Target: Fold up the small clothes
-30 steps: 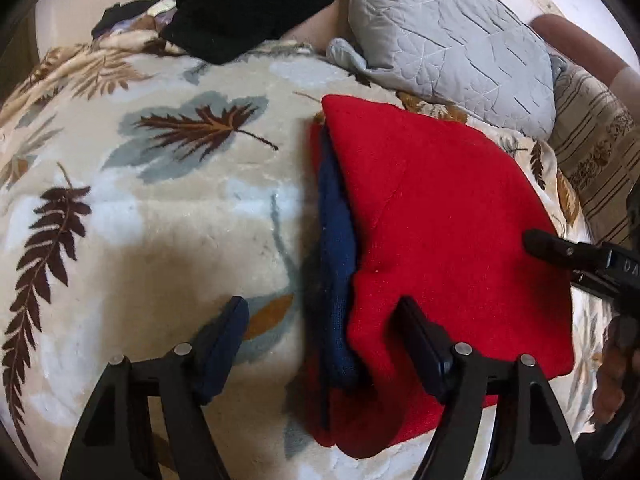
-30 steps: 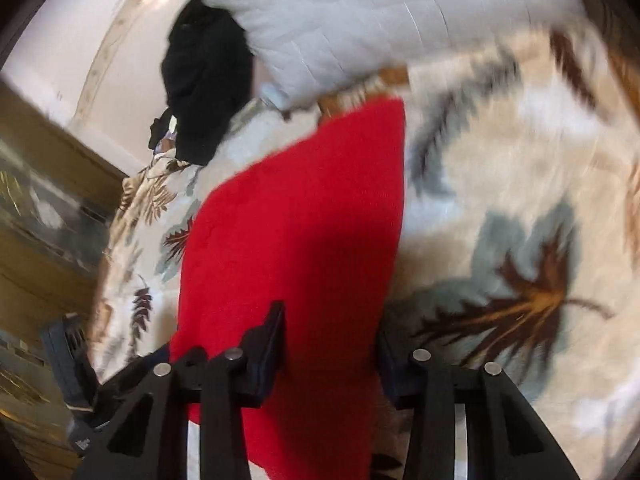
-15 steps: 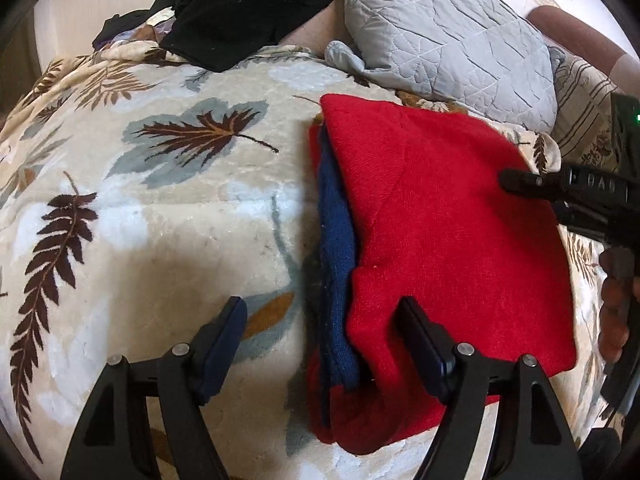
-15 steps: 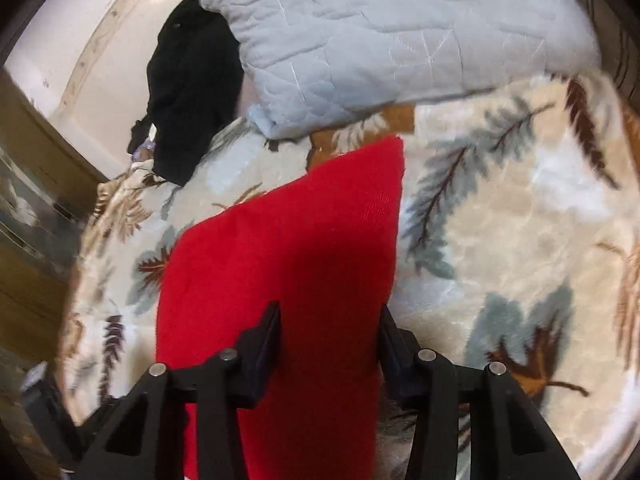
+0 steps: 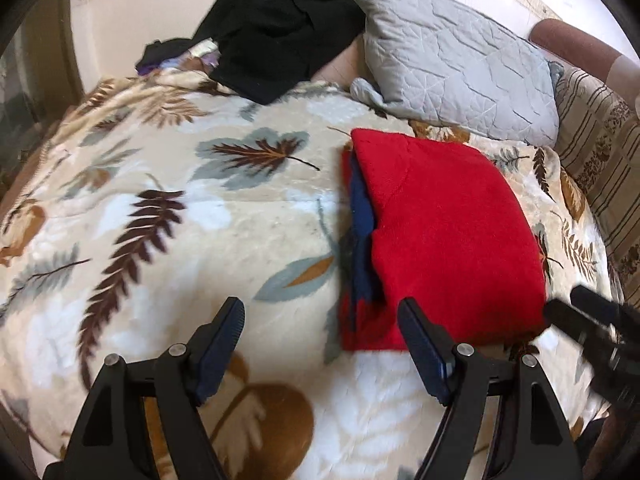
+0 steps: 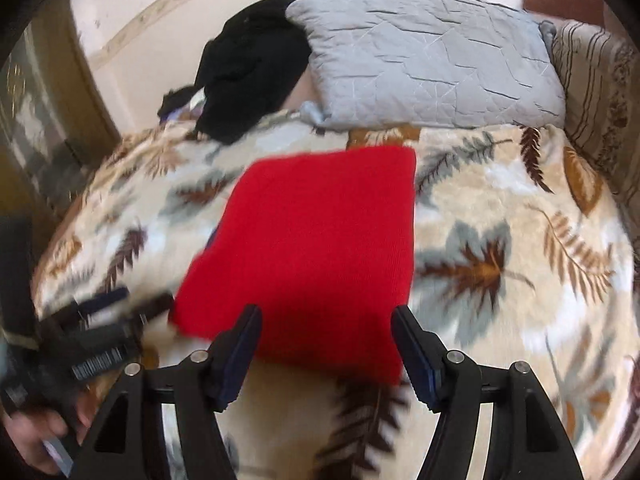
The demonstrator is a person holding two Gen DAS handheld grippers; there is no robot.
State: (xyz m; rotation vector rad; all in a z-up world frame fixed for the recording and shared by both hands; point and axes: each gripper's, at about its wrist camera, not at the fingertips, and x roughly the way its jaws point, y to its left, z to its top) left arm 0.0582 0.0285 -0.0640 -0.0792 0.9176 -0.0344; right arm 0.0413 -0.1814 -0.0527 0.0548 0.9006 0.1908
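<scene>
Red knit garment [image 5: 448,240] lies folded on the leaf-print blanket [image 5: 168,216] of the bed, and we see only a thin blue layer [image 5: 362,236] at its left edge, the rest is hidden. Our left claw [image 5: 322,334] and right claw [image 6: 326,338] are both spread and hold nothing. Compared with before, both claws have pulled back off the garment, and the right view is blurred.
</scene>
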